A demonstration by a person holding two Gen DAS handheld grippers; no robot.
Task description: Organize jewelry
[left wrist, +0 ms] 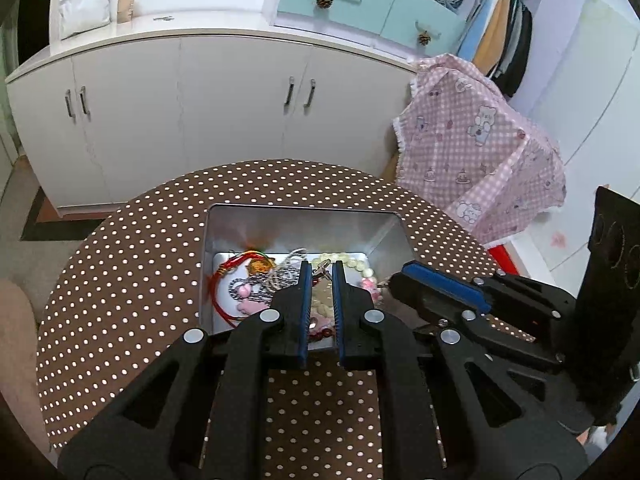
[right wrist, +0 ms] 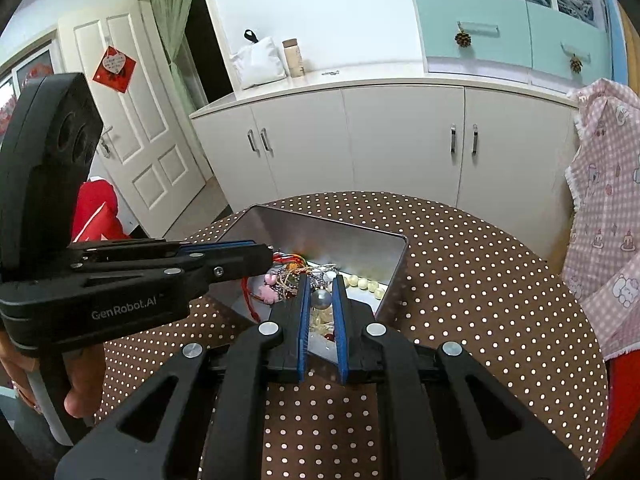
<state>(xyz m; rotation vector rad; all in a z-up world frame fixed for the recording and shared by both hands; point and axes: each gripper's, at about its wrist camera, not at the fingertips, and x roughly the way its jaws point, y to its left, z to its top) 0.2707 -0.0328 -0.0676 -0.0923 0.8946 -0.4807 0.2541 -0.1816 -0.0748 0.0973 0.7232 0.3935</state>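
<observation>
An open silver tin point(left wrist: 304, 209) point(right wrist: 332, 220) stands on the round brown dotted table point(left wrist: 120, 280). In it lie a red cord bracelet point(left wrist: 224, 280), a silver chain, pink charms point(left wrist: 246, 300) point(right wrist: 268, 290) and cream beads point(left wrist: 348, 260) point(right wrist: 366, 283). My left gripper point(left wrist: 322, 266) point(right wrist: 271, 257) hovers over the tin's middle with its jaws nearly together. A small metal clasp shows at its tips; I cannot tell if it is pinched. My right gripper point(right wrist: 322, 280) point(left wrist: 394, 280) hangs over the tin's near right side, shut on a small silver ball point(right wrist: 322, 299).
White cabinets point(left wrist: 180, 112) line the wall behind the table. A pink checked cloth point(left wrist: 472, 140) drapes over something at the table's right. A hand point(right wrist: 80, 392) holds the left gripper's handle, with a red bag point(right wrist: 94, 216) on the floor behind it.
</observation>
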